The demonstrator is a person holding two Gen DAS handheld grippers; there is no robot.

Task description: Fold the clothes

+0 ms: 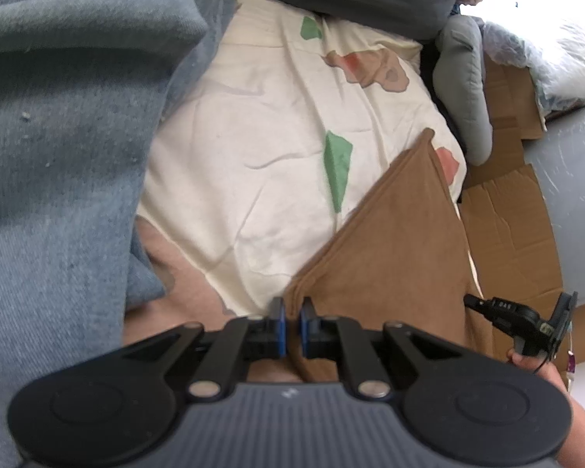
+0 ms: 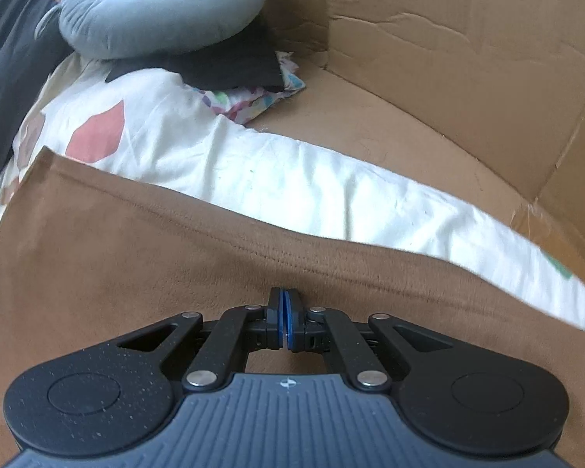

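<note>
We judge a fold of the brown suede-like cloth garment [image 2: 175, 257] is in hand, spread over the cream patterned bedsheet [image 1: 261, 156]. The left hand-held gripper [image 1: 291, 323] pinches its corner; the right hand-held gripper [image 2: 284, 319] is clamped on its hem. Next likely calls for carrying both edges across together.

The right hand-held gripper [image 2: 285, 304] pinches the brown garment [image 2: 136, 241] lying over a cream sheet [image 2: 277, 167].
</note>
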